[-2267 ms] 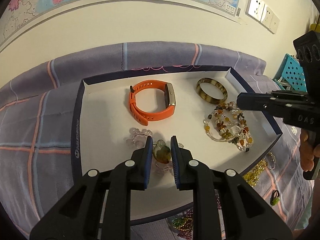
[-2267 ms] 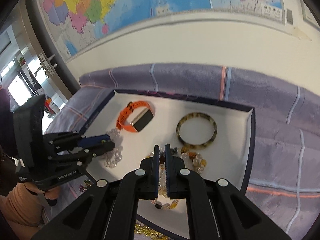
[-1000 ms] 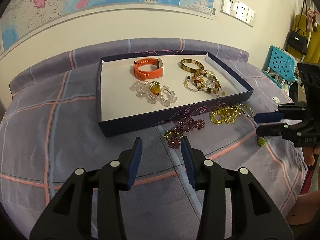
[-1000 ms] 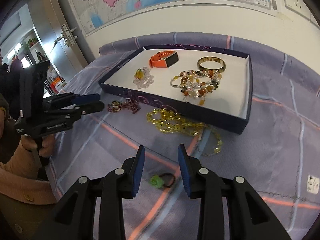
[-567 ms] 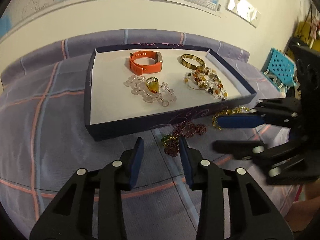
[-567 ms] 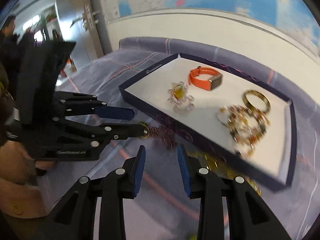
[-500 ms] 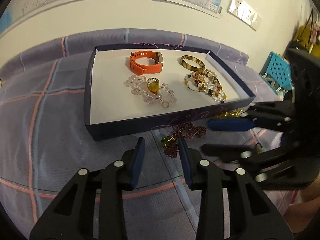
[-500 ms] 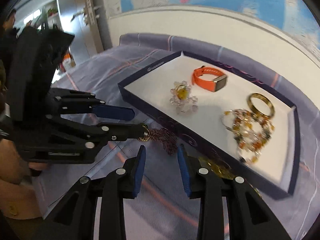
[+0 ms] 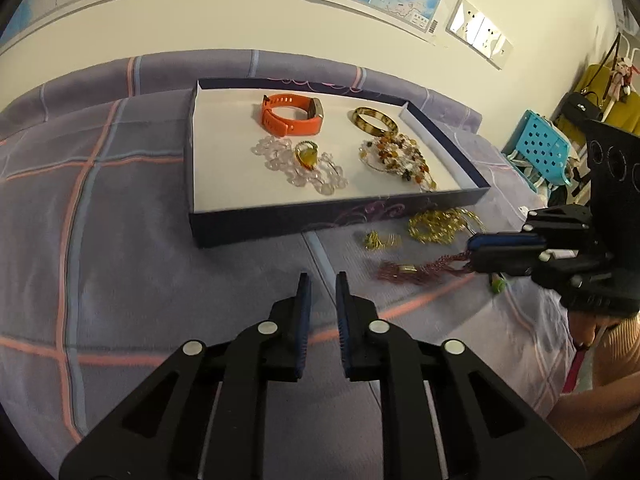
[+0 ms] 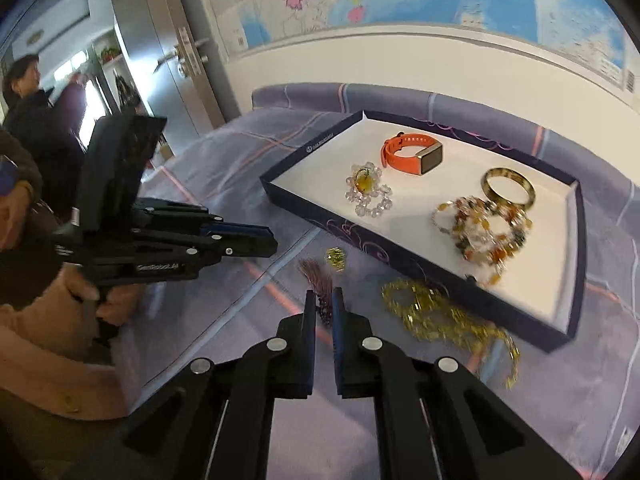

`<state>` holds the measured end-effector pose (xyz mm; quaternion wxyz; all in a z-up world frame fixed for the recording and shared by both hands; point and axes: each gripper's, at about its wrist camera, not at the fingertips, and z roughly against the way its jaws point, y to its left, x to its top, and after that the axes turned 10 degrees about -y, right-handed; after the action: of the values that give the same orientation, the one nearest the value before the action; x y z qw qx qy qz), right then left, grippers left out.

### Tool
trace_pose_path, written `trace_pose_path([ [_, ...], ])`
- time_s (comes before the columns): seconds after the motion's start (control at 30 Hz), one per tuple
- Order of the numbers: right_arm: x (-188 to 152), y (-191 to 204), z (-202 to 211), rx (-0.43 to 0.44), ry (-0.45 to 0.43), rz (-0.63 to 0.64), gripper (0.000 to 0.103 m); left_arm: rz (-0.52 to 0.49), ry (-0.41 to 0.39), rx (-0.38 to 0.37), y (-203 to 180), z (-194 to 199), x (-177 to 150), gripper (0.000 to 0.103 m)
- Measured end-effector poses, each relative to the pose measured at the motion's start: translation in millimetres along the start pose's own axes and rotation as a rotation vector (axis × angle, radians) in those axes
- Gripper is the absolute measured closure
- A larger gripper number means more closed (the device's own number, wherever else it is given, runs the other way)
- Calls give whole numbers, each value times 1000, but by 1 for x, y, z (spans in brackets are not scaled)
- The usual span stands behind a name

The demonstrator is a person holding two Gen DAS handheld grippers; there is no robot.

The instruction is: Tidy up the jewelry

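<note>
A purple bead necklace (image 9: 412, 270) lies stretched on the bedspread in front of the navy tray (image 9: 280, 220). My right gripper (image 10: 323, 296) is shut on one end of it (image 10: 318, 276); in the left wrist view that gripper (image 9: 474, 254) is at the right. My left gripper (image 9: 321, 280) hovers over bare cloth, jaws closing with nothing between them. The tray holds an orange watch band (image 9: 292, 118), a brown bangle (image 9: 374, 118), a clear bead bracelet (image 9: 304, 164) and a multicolour bead bracelet (image 9: 396, 158).
A yellow bead necklace (image 9: 440, 222), a small gold piece (image 9: 378, 240) and a green ring (image 9: 497, 286) lie loose near the tray's front. A turquoise stool (image 9: 536, 148) stands at the right. People (image 10: 24, 92) stand by the door at the left.
My right gripper has closed on the purple necklace and drawn it away from the tray's front. The left gripper's jaws have narrowed.
</note>
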<state>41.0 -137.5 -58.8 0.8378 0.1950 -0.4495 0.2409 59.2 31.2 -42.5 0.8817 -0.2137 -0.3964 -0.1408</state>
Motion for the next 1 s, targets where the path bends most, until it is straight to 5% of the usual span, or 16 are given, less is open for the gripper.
trace_pose_path([
  [0.2,-18,-2,4,37,33,-44,103,-53,-8,2,-13,5,-3,91],
  [0.5,-20,-18,0,-24,6,-114,90,-137,-21,3,-43,-17,14,68],
  [0.73,-22,-30,0,-83,-1,-127,89,-102,27,20,-56,-51,25,69],
  [0.87,-20,-40,4,-177,-25,-111,68,-64,38,63,-54,-59,24,75],
  [0.93,-17,-47,1,-203,-31,-119,61,-43,49,68,-51,-60,24,96],
  [1.0,-14,-53,-6,-236,-20,-117,56,-23,49,57,-48,-58,24,96],
])
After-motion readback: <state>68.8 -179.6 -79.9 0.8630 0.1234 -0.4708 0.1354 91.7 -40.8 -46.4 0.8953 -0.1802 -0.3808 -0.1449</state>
